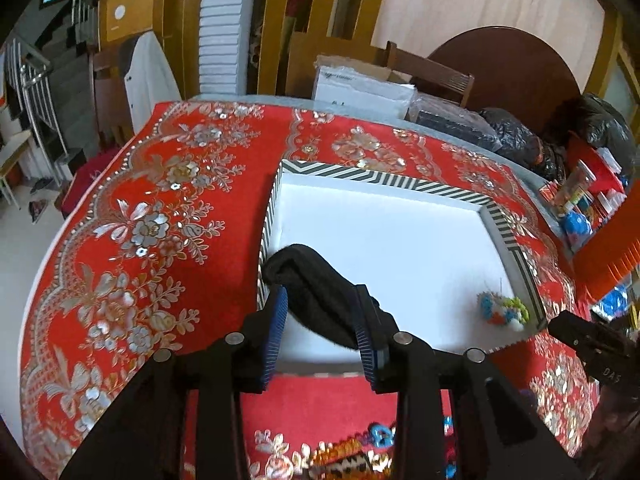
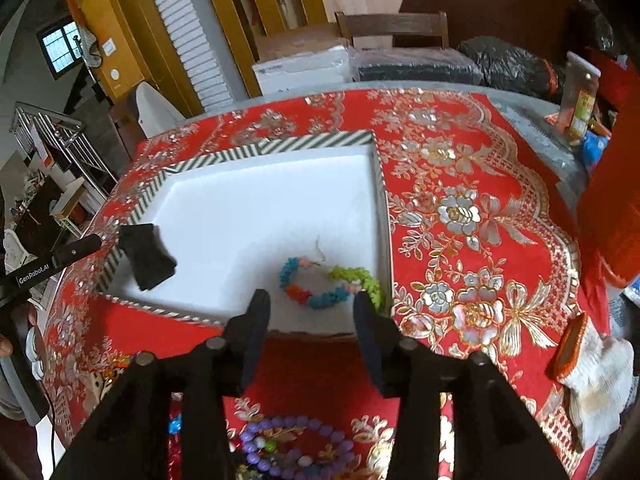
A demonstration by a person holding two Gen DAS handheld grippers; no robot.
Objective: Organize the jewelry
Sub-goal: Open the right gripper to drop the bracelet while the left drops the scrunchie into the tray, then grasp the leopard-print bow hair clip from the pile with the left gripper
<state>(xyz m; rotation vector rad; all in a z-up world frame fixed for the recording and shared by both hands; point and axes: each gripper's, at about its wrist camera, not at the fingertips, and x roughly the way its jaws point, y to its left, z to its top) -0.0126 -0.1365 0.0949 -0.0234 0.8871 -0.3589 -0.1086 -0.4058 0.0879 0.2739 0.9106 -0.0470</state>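
A shallow white box (image 1: 384,184) (image 2: 280,142) with a striped rim sits on the red tablecloth. My left gripper (image 1: 322,312) is shut on a black fabric item (image 1: 316,288), holding it over the box's near left corner; it shows in the right wrist view (image 2: 146,256) too. A multicoloured bead bracelet (image 2: 330,284) (image 1: 504,312) lies inside the box at its near right corner. My right gripper (image 2: 308,312) is open and empty, just above the box's near edge, in front of the bracelet.
A purple bead bracelet (image 2: 288,448) and other trinkets (image 1: 380,436) lie on the cloth under the grippers. A white sock-like cloth with an orange item (image 2: 592,376) lies at the right. Boxes, black bags and a chair stand behind the table.
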